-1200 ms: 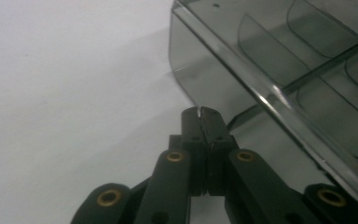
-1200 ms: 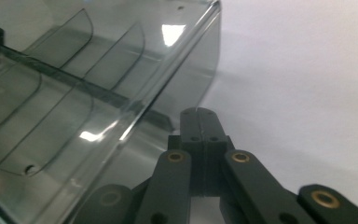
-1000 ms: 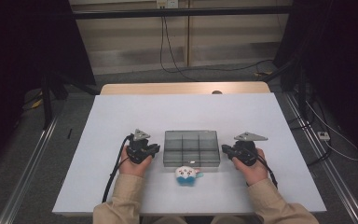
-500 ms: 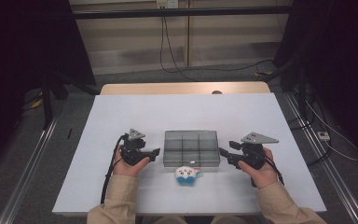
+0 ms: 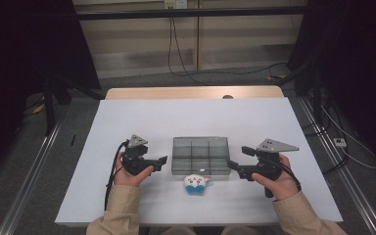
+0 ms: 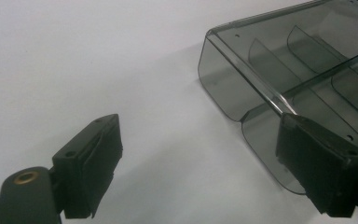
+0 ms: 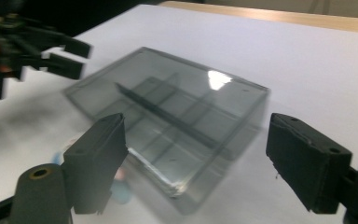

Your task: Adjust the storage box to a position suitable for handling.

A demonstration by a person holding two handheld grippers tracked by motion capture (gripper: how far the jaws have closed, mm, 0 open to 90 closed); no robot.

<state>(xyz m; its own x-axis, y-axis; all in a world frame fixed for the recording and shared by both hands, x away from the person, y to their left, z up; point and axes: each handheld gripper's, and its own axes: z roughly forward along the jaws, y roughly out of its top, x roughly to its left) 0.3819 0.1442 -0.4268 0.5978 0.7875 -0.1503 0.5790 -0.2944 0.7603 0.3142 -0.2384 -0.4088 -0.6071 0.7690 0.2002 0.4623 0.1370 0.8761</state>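
Released and set down near the desk's (image 5: 127, 205) front edge: smoke-tinted divided box (image 5: 199, 154), left gripper (image 5: 162, 160) and right gripper (image 5: 231, 165) just opened, empty beside its ends; probably ready for loading the small plush toy (image 5: 196, 183).

A smoky, see-through plastic box (image 5: 200, 154) lies flat on the white desk (image 5: 186, 117), about midway between its left and right edges and nearer the front edge than the back. Its lid is shut, and inner dividers split it into several compartments. A small white and blue plush toy (image 5: 196, 182) sits just in front of it, toward the front edge.
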